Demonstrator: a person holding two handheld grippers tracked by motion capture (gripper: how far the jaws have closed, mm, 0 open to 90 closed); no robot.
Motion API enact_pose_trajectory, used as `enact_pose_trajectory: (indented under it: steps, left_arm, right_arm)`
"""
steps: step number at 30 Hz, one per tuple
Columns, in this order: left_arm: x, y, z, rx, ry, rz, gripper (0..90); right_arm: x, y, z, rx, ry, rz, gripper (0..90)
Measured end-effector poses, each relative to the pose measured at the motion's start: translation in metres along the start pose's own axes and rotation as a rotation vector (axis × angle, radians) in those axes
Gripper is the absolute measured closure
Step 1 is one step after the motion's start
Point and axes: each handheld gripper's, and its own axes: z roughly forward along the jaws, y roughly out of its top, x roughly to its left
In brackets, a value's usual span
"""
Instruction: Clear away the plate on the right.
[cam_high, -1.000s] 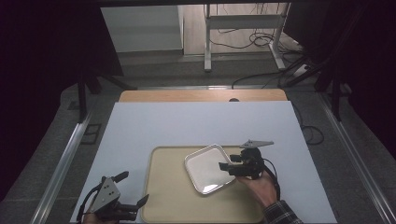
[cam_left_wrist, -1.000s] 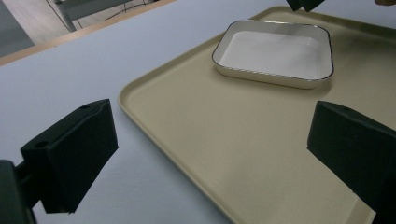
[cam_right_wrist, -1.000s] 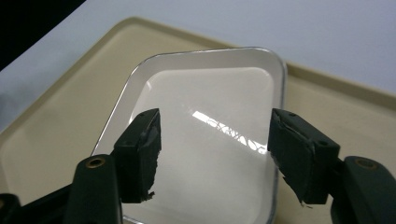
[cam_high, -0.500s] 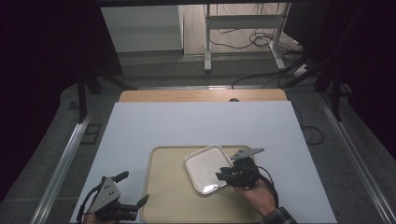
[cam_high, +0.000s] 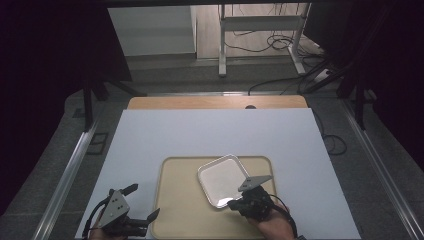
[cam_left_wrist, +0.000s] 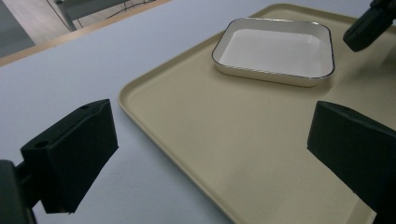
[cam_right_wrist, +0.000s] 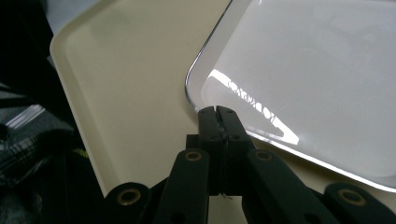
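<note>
Right hand-held gripper (cam_right_wrist: 219, 112), jaws just closed, pinches near rim of white dish (cam_high: 222, 180) on tan tray (cam_high: 175, 210). Dish prob. stiff, light, slippery enamel; grip rim edge. Left hand-held gripper (cam_high: 142, 202) wide open, empty.

A white table top (cam_high: 210, 135) shows a bare wooden strip (cam_high: 215, 102) along its far edge. Beyond it, on the grey floor, stand a metal frame's legs (cam_high: 222, 50), with black cables (cam_high: 280, 45) trailing far right. Metal rails (cam_high: 65, 180) flank the table.
</note>
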Motion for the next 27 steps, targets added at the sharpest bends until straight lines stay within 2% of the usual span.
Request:
enact_pose_trajectory:
  steps: [1, 3, 4, 11, 20, 27]
  left_arm:
    - [0.000, 0.000, 0.000, 0.000, 0.001, 0.000, 1.3]
    - [0.000, 0.000, 0.000, 0.000, 0.001, 0.000, 1.2]
    - [0.000, 0.000, 0.000, 0.000, 0.001, 0.001, 1.2]
    - [-0.001, 0.000, 0.000, 0.004, 0.001, 0.006, 1.2]
    - [-0.001, 0.000, 0.001, 0.006, 0.002, 0.012, 1.2]
    - [-0.001, 0.000, 0.001, 0.008, 0.002, 0.015, 1.2]
  right_arm:
    - [0.000, -0.003, 0.005, 0.028, -0.002, -0.011, 89.4]
    - [0.000, -0.003, 0.007, 0.036, -0.002, -0.010, 89.4]
    - [-0.001, -0.004, 0.012, 0.057, -0.007, -0.022, 89.4]
    - [-0.005, -0.004, 0.023, 0.083, -0.026, -0.024, 89.2]
    - [-0.007, 0.007, 0.035, 0.072, -0.023, -0.046, 89.1]
    - [-0.008, 0.012, 0.040, 0.062, -0.012, -0.040, 89.2]
